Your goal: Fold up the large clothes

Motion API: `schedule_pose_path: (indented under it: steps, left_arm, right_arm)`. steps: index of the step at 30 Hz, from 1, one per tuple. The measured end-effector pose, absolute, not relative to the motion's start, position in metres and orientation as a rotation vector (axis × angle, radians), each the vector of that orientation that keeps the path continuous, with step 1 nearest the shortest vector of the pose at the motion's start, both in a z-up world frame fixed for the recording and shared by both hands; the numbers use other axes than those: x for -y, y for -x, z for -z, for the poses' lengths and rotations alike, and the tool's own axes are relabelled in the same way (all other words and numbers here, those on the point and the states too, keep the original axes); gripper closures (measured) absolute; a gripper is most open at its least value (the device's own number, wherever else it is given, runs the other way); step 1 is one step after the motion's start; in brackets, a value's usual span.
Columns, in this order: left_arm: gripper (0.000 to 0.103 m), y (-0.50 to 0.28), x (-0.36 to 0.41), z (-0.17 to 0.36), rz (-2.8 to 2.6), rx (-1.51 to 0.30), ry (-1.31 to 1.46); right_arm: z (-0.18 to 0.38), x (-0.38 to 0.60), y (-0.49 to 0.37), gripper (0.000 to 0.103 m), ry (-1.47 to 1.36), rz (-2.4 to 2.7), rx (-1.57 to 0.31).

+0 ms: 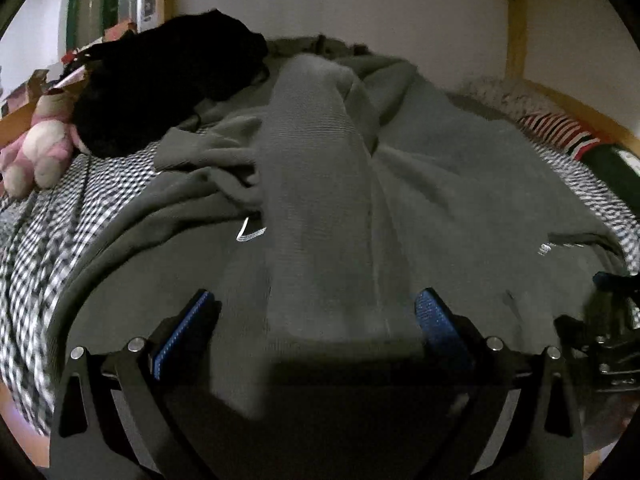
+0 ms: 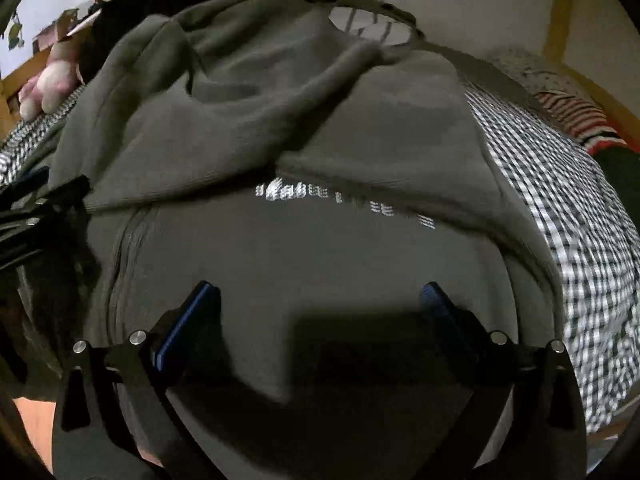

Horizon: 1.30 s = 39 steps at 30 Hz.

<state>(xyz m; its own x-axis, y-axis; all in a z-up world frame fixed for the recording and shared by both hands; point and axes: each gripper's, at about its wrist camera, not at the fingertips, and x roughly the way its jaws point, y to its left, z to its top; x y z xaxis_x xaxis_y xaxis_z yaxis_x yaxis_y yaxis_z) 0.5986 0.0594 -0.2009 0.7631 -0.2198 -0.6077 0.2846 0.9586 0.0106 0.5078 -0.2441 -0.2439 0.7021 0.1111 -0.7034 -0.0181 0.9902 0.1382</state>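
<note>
A large olive-grey sweatshirt (image 1: 420,184) lies spread on a checked bedcover (image 1: 48,248). One sleeve (image 1: 316,200) is folded down the middle toward me. My left gripper (image 1: 318,304) is open just above the hem, its blue pads on either side of the sleeve end. In the right wrist view the same sweatshirt (image 2: 312,248) shows white lettering (image 2: 344,200) and its hood (image 2: 224,60) bunched at the far end. My right gripper (image 2: 320,292) is open over the near body of the sweatshirt, nothing between its fingers.
A black garment (image 1: 160,76) and a pink plush toy (image 1: 38,148) lie at the far left of the bed. A striped red and white cloth (image 1: 556,128) sits far right. A wooden bed frame (image 1: 516,28) and white wall back the bed. The other gripper (image 1: 612,340) shows at right.
</note>
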Motion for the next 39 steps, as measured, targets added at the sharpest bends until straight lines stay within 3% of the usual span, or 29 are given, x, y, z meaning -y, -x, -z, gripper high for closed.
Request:
schedule_pose_path:
  steps: [9, 22, 29, 39]
  left_arm:
    - [0.005, -0.523, -0.104, 0.232, 0.268, -0.697, -0.112]
    - [0.005, -0.463, -0.19, 0.262, 0.111, -0.658, -0.125]
    - [0.005, -0.475, -0.22, 0.294, 0.193, -0.786, 0.069]
    - [0.005, -0.49, -0.207, 0.328, 0.288, -0.791, 0.168]
  right_arm:
    - [0.274, 0.233, -0.46, 0.003, -0.097, -0.11, -0.838]
    - [0.269, 0.256, -0.388, 0.003, -0.078, -0.06, -0.752]
    - [0.302, 0.269, -0.362, 0.003, -0.109, -0.034, -0.826]
    - [0.326, 0.261, -0.351, 0.003, -0.079, -0.072, -0.881]
